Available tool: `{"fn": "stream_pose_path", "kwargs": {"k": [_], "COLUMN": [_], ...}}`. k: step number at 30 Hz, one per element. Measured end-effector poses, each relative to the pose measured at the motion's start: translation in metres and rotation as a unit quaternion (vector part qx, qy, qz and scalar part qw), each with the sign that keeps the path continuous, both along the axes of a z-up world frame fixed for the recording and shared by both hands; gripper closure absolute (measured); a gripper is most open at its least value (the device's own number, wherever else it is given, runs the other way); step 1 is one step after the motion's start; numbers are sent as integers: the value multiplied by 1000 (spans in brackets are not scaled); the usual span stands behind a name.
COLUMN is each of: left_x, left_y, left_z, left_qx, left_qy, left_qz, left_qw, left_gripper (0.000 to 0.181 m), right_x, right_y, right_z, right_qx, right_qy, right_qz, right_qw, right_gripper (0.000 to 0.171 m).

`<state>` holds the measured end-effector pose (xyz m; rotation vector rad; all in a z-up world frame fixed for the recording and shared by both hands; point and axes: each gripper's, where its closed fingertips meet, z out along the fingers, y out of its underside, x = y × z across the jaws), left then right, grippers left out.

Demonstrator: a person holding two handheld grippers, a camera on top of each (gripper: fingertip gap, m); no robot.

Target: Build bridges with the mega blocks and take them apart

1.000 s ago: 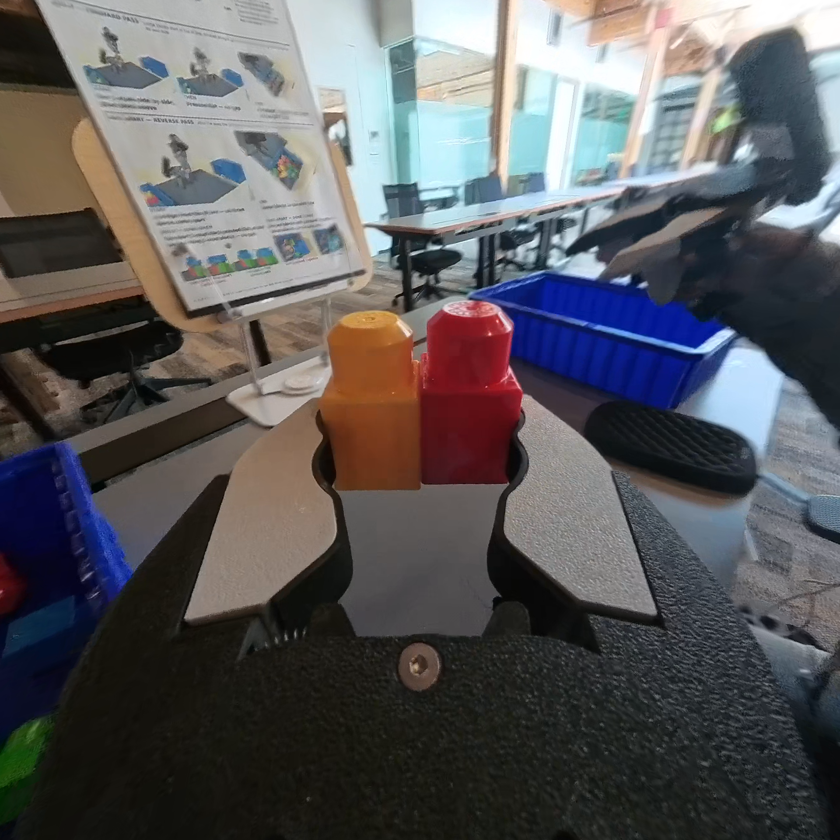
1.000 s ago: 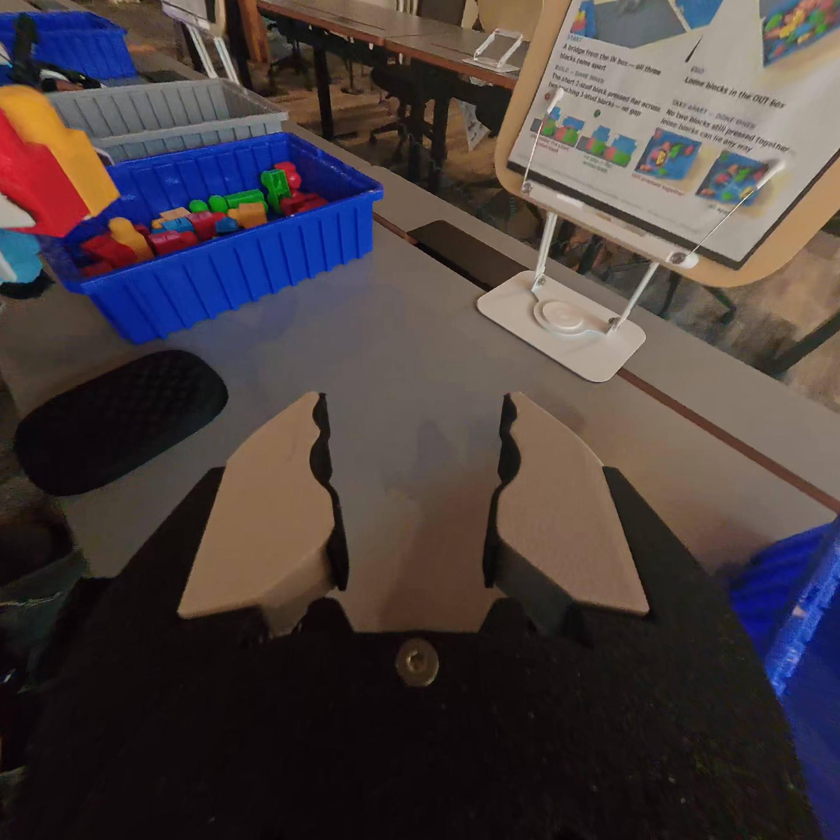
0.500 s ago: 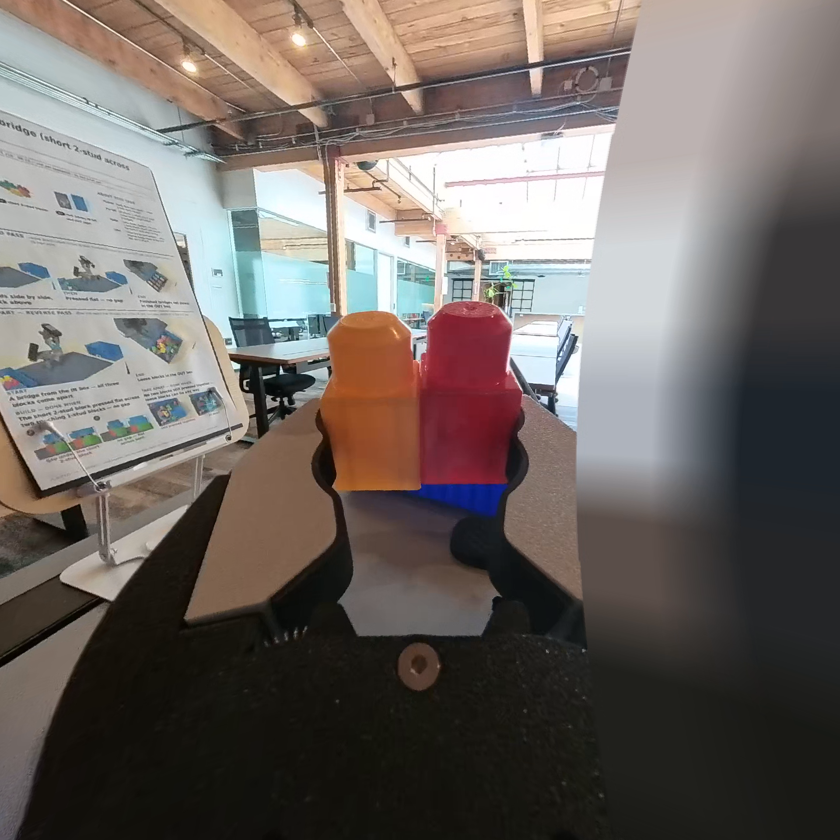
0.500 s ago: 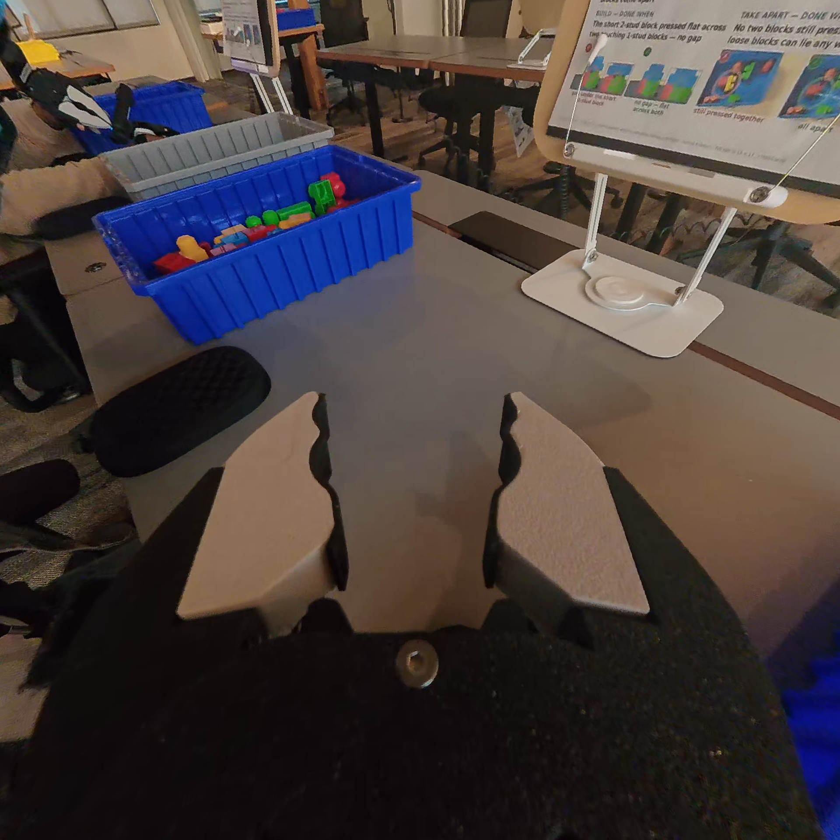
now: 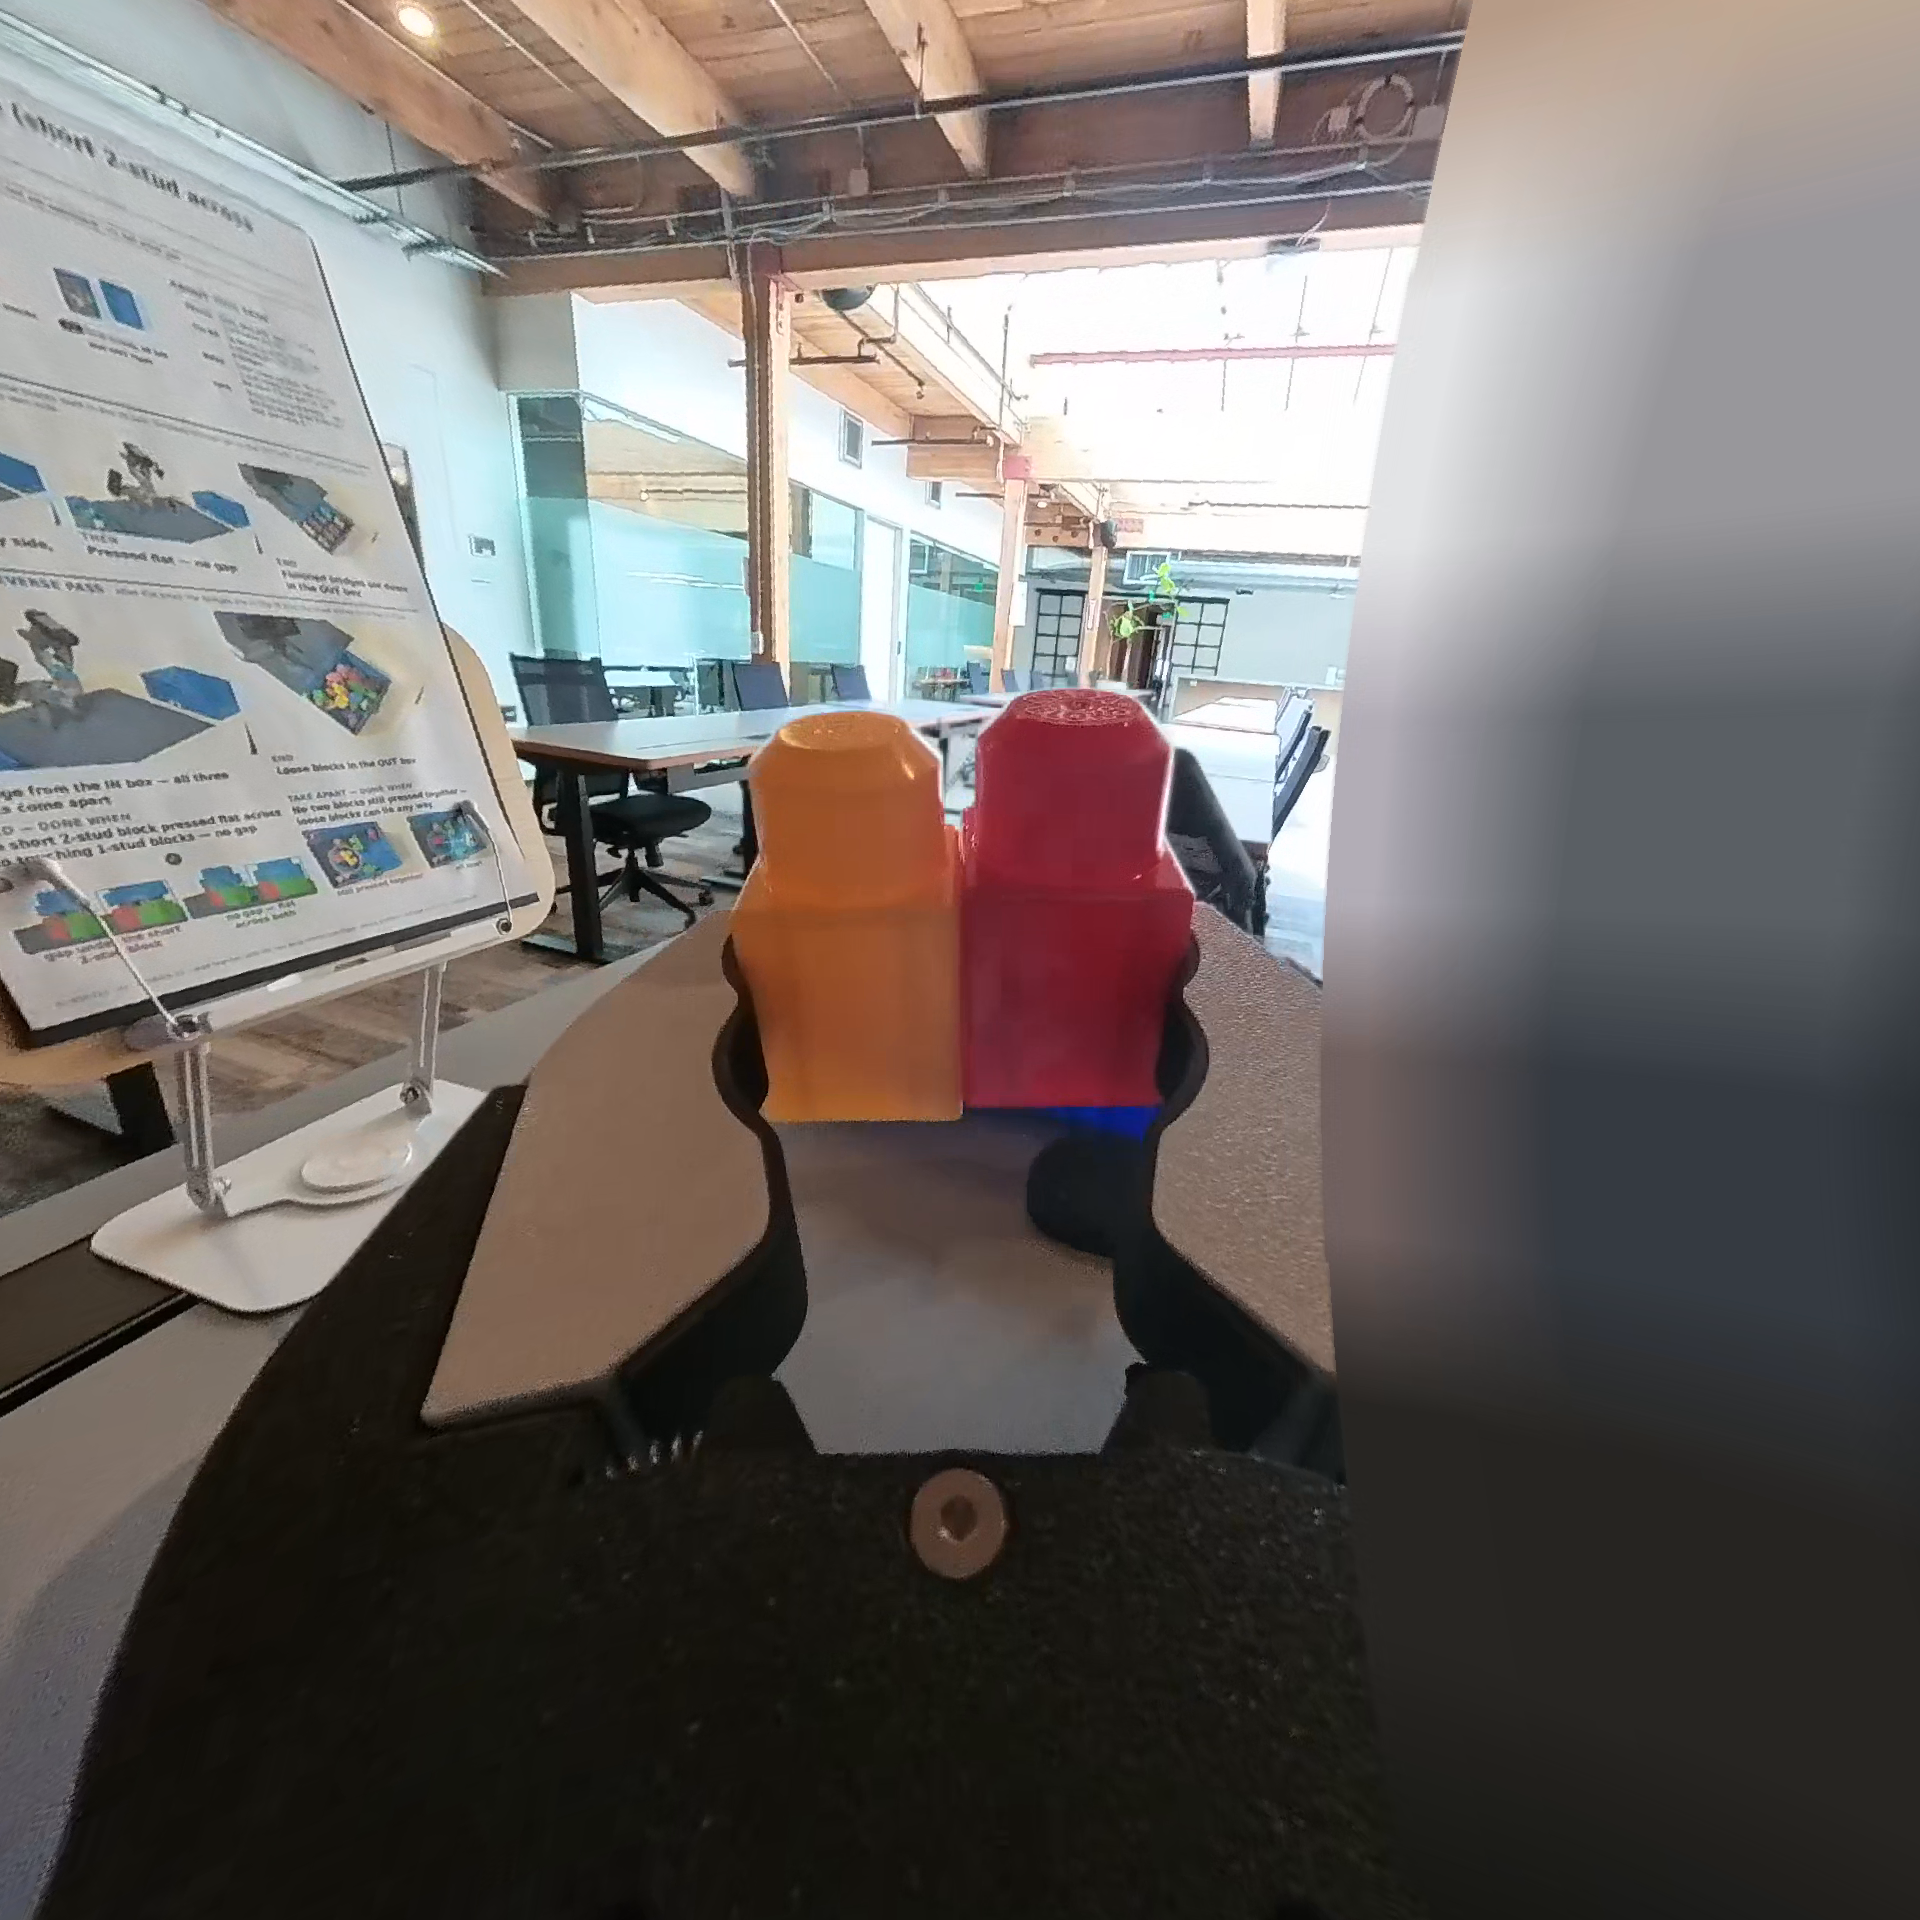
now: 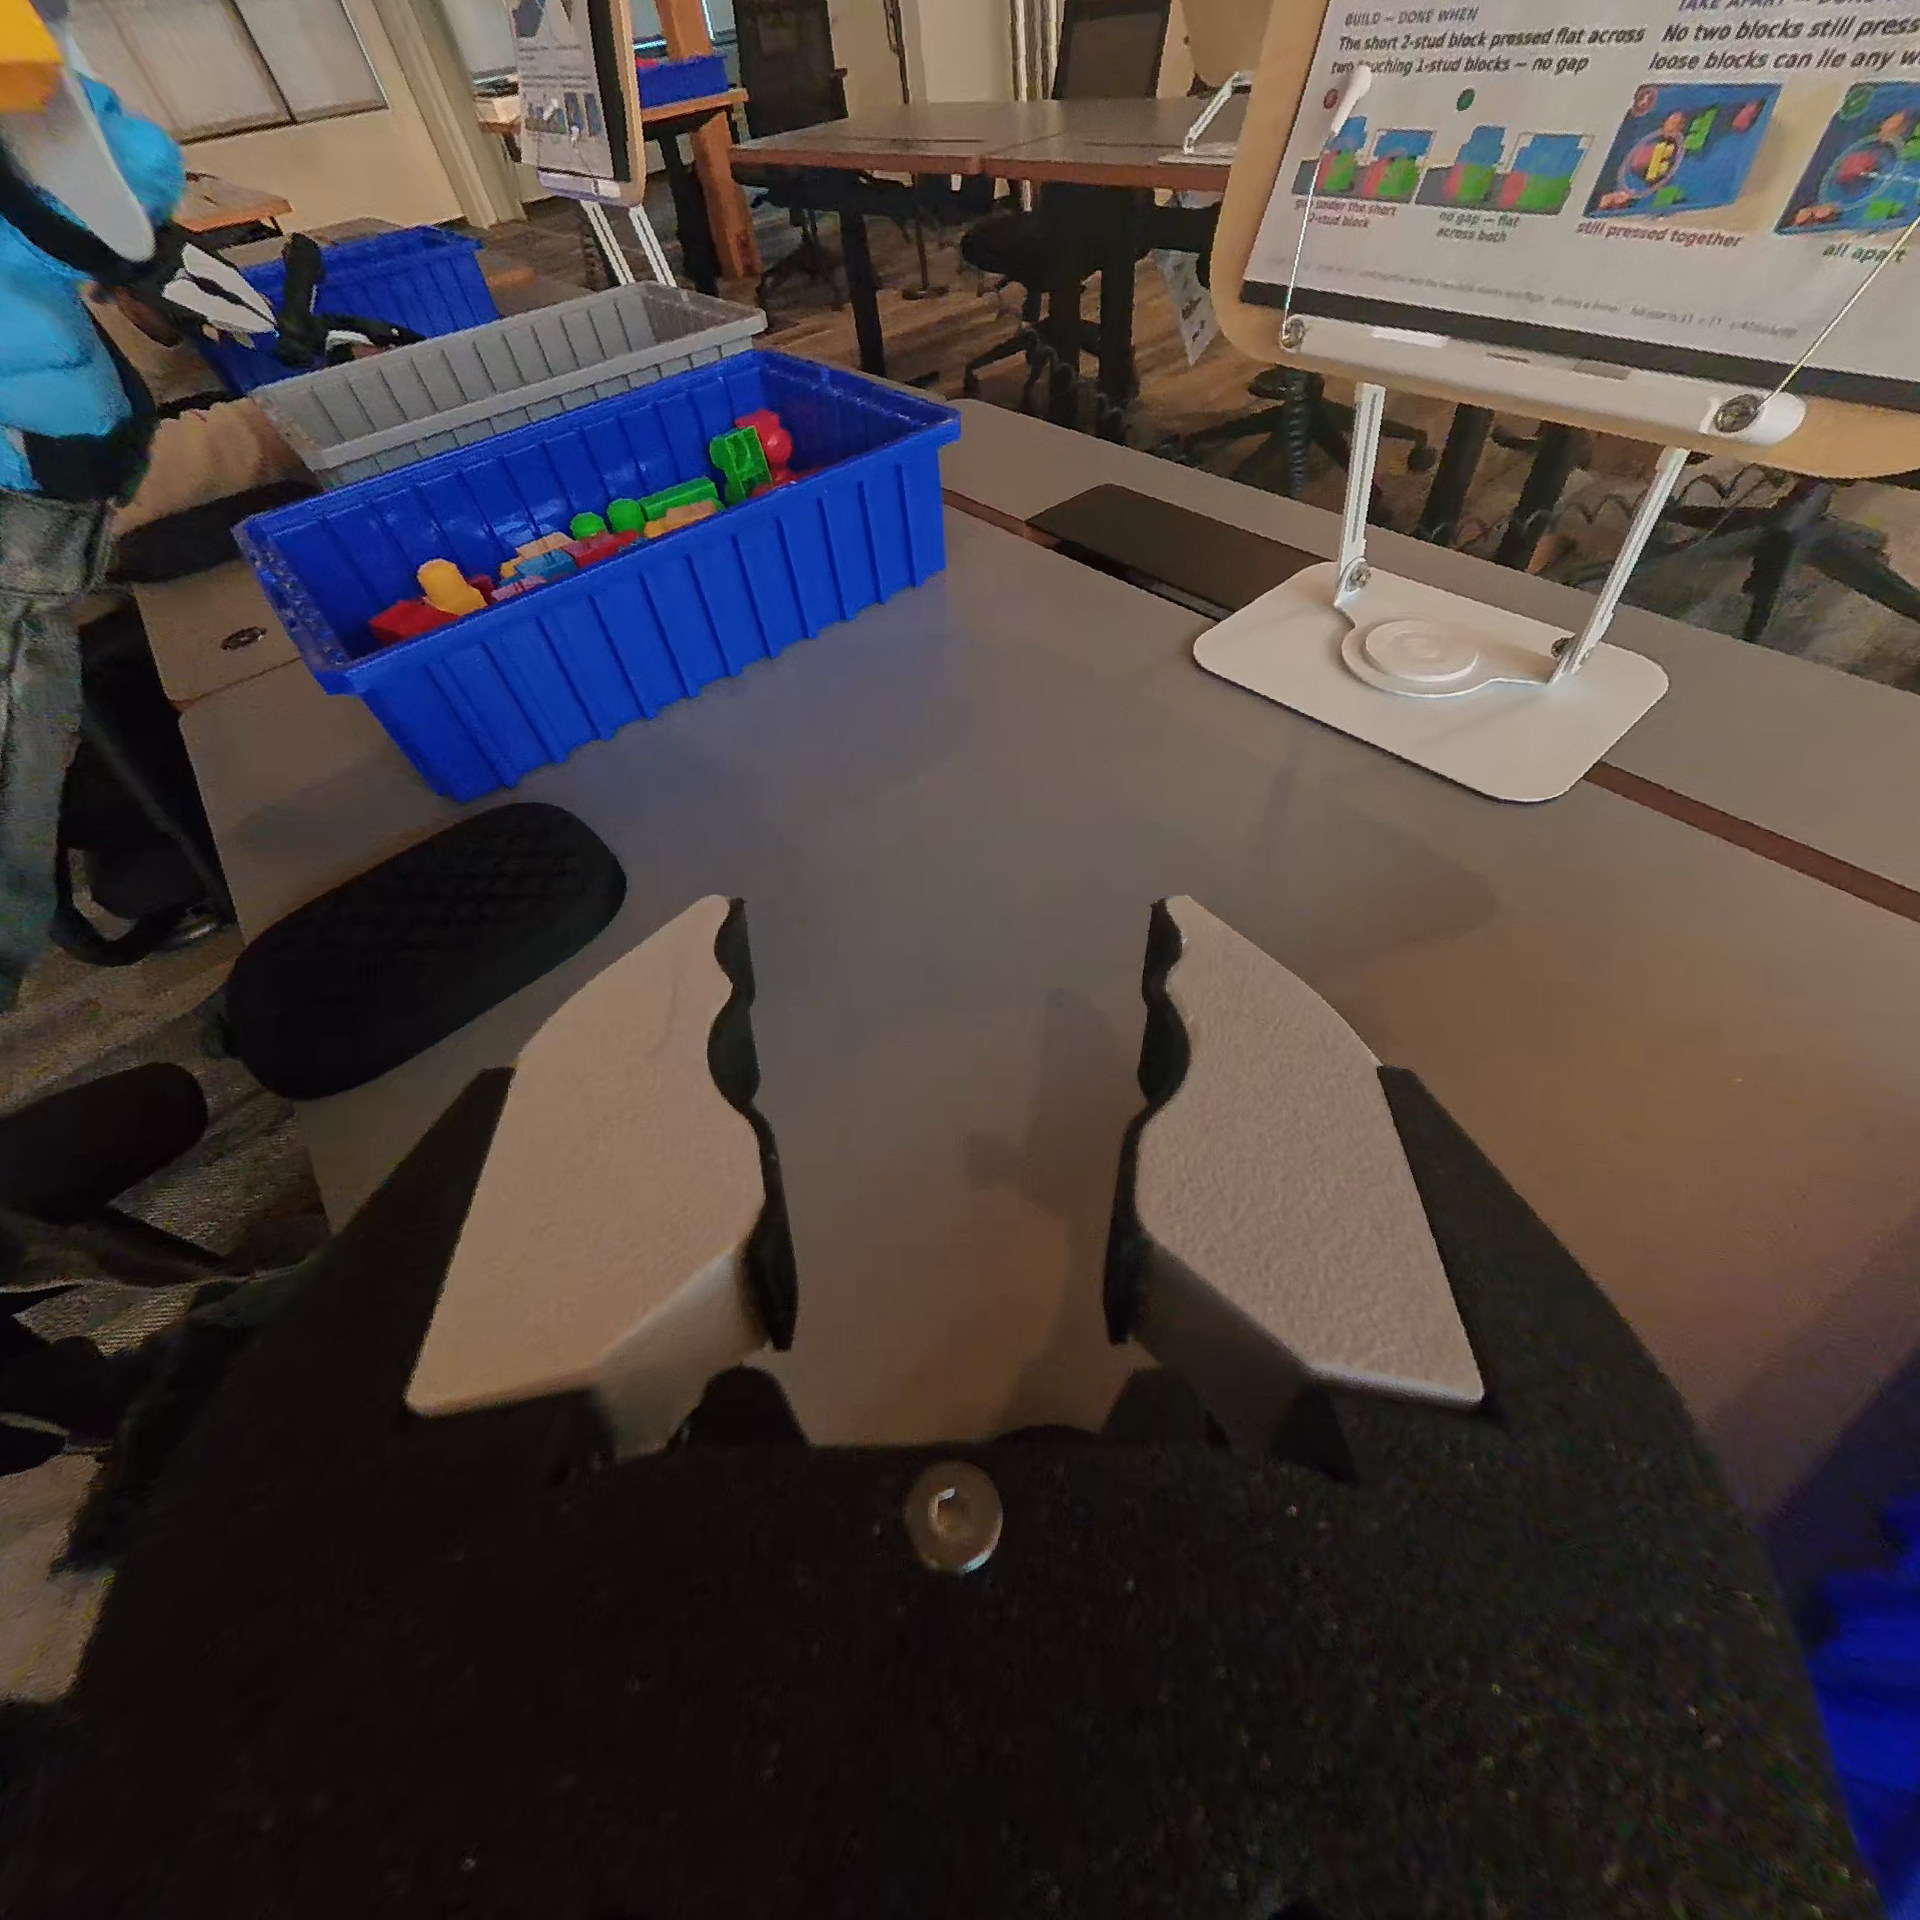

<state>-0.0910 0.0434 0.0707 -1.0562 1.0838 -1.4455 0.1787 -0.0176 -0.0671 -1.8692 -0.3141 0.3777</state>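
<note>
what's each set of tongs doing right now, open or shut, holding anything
Left tongs: shut on the orange block and red block, held side by side.
Right tongs: open and empty, above the grey table.

The orange block (image 5: 847,935) and the red block (image 5: 1070,925) are both plain, each with a faintly stippled stud top; a sliver of blue (image 5: 1101,1120) shows under the red one. The left gripper (image 5: 961,1049) has a grainy black body with matte grey finger plates, and the right gripper (image 6: 945,1081) has the same black and pale grey. The surface (image 6: 1039,790) is flat grey with a brown seam at 3 o'clock. At 10 o'clock sits a bright blue ribbed bin (image 6: 623,613) holding red, yellow, green and blue pieces; behind it is a grey ribbed bin (image 6: 499,374). A black pad (image 6: 416,945) bears a diamond texture. The stand (image 6: 1434,675) is white, its board (image 6: 1247,208) tan-edged.
</note>
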Motion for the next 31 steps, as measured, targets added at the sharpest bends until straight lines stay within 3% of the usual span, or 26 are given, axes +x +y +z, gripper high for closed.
{"fn": "stream_pose_path", "kwargs": {"k": [1,6,10,14,17,20,31], "left_x": [3,22,64,117,151,171,182], "left_y": [2,4,14,5,0,8,17], "left_z": [-3,-26,-76,-130,-179,-213,-255], "left_qx": [-3,7,98,90,79,85,92], "left_qy": [5,43,112,112,165,218,272], "left_qz": [4,27,82,-3,-70,-85,-87], "left_qw": [1000,999,985,990,981,968,954], "left_gripper": [104,107,107,107,106,107,107], "right_x": [1,-2,-15,-20,-17,-16,-9], "right_y": [0,0,-3,1,7,10,12], "right_z": [0,8,12,4,-11,-23,-33], "right_qx": [1,23,58,78,73,71,70], "right_qy": [1,12,43,74,77,68,69], "right_qz": [0,15,71,109,116,115,111], "right_qw": [1000,1000,995,988,988,988,989], "right_gripper": [100,100,100,99,98,98,98]}}
